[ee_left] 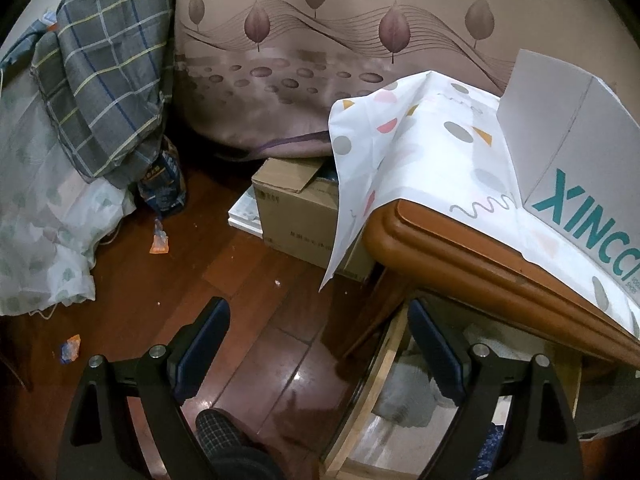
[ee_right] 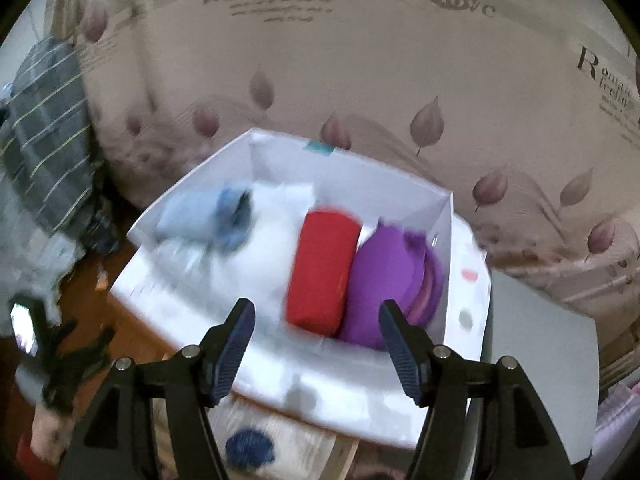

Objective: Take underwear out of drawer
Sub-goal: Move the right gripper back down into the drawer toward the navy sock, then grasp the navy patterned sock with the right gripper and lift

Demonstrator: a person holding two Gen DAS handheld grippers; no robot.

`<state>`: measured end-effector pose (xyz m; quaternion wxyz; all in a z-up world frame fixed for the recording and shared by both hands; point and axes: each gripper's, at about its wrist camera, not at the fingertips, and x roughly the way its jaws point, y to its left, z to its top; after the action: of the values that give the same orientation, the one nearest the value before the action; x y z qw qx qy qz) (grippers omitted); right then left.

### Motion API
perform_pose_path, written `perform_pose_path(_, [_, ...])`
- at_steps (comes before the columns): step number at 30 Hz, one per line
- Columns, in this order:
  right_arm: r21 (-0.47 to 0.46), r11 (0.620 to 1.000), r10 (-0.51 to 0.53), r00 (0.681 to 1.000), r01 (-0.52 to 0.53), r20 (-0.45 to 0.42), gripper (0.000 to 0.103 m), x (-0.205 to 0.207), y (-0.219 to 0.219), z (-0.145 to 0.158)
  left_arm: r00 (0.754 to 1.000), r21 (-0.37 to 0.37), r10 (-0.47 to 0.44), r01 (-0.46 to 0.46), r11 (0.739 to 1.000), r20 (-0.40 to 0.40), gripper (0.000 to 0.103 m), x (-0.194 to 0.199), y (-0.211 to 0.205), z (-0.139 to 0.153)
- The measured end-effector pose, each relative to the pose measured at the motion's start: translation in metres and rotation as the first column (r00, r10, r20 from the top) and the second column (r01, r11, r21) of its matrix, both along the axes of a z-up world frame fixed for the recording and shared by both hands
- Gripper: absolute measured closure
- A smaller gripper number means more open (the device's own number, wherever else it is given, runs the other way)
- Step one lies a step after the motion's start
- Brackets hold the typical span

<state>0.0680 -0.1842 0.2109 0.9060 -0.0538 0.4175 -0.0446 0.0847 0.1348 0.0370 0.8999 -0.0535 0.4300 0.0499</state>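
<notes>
The right claw [ee_right: 316, 340] stands released and empty above a white cardboard box [ee_right: 464, 280] holding a red rolled underwear piece [ee_right: 322, 272] beside a purple one [ee_right: 380, 272]. The left claw [ee_left: 320, 332] hangs spread wide and empty beside the open wooden drawer [ee_left: 360, 412].

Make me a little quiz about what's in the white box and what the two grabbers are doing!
1. True or false: the red roll touches the purple roll in the box.
2. Which is empty and open? A) only the left gripper B) only the right gripper C) both
3. Fill in: the blue cloth lies at the box's ____ end in the right wrist view.

Key: 1 true; 2 C; 3 left.
</notes>
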Motion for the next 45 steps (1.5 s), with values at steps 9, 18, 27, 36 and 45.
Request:
perform_pose_path(9, [0.087, 0.992, 0.105, 0.969, -0.088, -0.223, 0.035, -0.067, 0.026, -0.077, 1.0, 0.007, -0.003, 0.003, 1.0, -0.003, 0.014, 0.001, 0.001, 0.001])
perform_pose_path(18, [0.197, 0.98, 0.076, 0.836, 0.039, -0.543, 0.034, -0.052, 0.037, -0.236, 1.0, -0.017, -0.002, 0.002, 1.0, -0.014, 0.014, 0.001, 0.006, 0.001])
perform_pose_path(27, [0.166, 0.97, -0.014, 0.718, 0.18, -0.696, 0.026, -0.018, 0.04, -0.331, 1.0, -0.033, -0.005, 0.004, 0.999, -0.018, 0.014, 0.001, 0.008, 0.001])
perform_pose_path(36, [0.111, 0.98, -0.004, 0.576, 0.164, -0.817, 0.026, -0.006, 0.045, -0.377, 1.0, -0.038, -0.01, 0.008, 0.999, -0.027, 0.014, 0.002, 0.009, -0.001])
perform_pose_path(45, [0.081, 0.989, 0.007, 0.515, 0.123, -0.857, 0.024, 0.013, 0.045, -0.396, 0.999, -0.045, -0.015, 0.013, 0.999, -0.034, 0.014, 0.004, 0.006, -0.003])
